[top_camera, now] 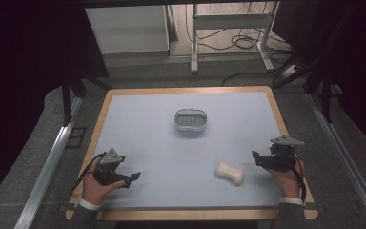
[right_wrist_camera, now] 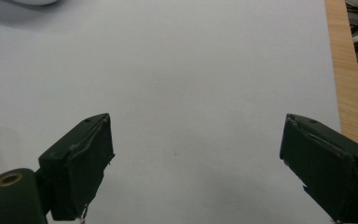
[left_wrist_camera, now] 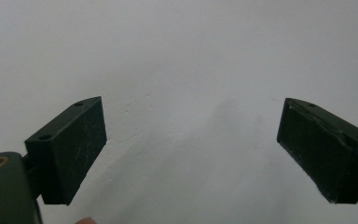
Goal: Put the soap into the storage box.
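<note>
Item: white soap bar (top_camera: 229,173), lying flat on the pale table (top_camera: 143,124), lower right area, untouched. Soap dish (top_camera: 190,119), grey, slotted, empty, stands near the table's centre, at roughly eleven o'clock from the bar, well apart. Progress, judged: nothing grasped or placed; pickup and transfer to the dish seemingly all remain. Right gripper (top_camera: 259,159): near the bar, at its two o'clock, jaws spread wide, holding nothing; its own view shows bare table between them. Left gripper (top_camera: 132,179): at the bar's nine o'clock, well apart, jaws likewise spread, empty.
</note>
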Available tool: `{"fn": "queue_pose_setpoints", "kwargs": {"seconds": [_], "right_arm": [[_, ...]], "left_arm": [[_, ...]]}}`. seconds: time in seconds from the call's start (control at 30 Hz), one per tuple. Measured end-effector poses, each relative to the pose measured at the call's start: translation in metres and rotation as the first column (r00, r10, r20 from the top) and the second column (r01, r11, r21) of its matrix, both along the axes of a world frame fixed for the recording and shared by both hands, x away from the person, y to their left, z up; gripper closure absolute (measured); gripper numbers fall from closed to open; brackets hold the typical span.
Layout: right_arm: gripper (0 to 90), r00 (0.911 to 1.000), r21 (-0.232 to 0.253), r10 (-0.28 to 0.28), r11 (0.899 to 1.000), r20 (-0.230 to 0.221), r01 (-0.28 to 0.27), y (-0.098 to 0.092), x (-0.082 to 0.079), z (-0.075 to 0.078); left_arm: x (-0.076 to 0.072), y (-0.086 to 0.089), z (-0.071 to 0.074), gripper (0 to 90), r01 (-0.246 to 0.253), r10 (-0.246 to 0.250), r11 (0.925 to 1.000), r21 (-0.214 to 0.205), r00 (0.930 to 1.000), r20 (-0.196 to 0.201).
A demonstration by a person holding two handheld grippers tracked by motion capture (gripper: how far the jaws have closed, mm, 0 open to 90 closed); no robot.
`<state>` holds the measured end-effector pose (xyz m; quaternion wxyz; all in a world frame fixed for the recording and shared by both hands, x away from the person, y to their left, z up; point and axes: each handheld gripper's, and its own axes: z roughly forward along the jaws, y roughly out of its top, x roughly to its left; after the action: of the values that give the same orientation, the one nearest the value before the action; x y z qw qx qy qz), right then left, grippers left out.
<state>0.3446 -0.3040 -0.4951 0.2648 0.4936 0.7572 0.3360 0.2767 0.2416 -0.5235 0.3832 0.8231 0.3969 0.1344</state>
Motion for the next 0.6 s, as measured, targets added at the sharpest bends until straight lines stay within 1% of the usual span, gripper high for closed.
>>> {"fn": "queue_pose_setpoints", "kwargs": {"seconds": [0.1,0.17,0.27,0.37,0.5,0.6], "right_arm": [[9.3,0.9999,0.006,0.005,1.0,-0.013,-0.005,-0.0004,0.0008,-0.0028],[9.3,0.9999,-0.003,0.005,1.0,-0.014,-0.005,0.0003,0.0005,-0.0031],[9.3,0.9994,-0.014,-0.033,0.999,0.008,0.033,0.0001,-0.001,-0.0017],[9.3,0.9995,-0.005,-0.031,1.0,0.002,0.031,-0.0013,-0.0013,-0.0017],[9.3,0.9997,-0.013,-0.023,1.0,-0.004,0.023,-0.0019,-0.0009,-0.0029],[9.2,0.9996,-0.015,-0.028,1.0,-0.011,0.028,-0.0025,-0.0004,-0.0033]], "left_arm": [[0.0005,0.0002,0.0003,7.9,0.002,-0.002,1.0,-0.004,1.0,-0.006],[0.0008,-0.0009,-0.0006,7.8,0.006,-0.006,1.0,0.0,0.9999,-0.01],[0.0009,-0.0026,-0.002,7.8,0.011,-0.011,0.9999,0.005,0.9998,-0.014],[0.0012,-0.0035,-0.0028,7.9,0.015,-0.015,0.9998,0.008,0.9997,-0.018],[0.0014,-0.003,-0.0027,7.9,0.014,-0.013,0.9998,0.014,0.9998,-0.017],[0.0014,-0.0028,-0.0028,8.0,0.013,-0.013,0.9998,0.016,0.9998,-0.016]]}}
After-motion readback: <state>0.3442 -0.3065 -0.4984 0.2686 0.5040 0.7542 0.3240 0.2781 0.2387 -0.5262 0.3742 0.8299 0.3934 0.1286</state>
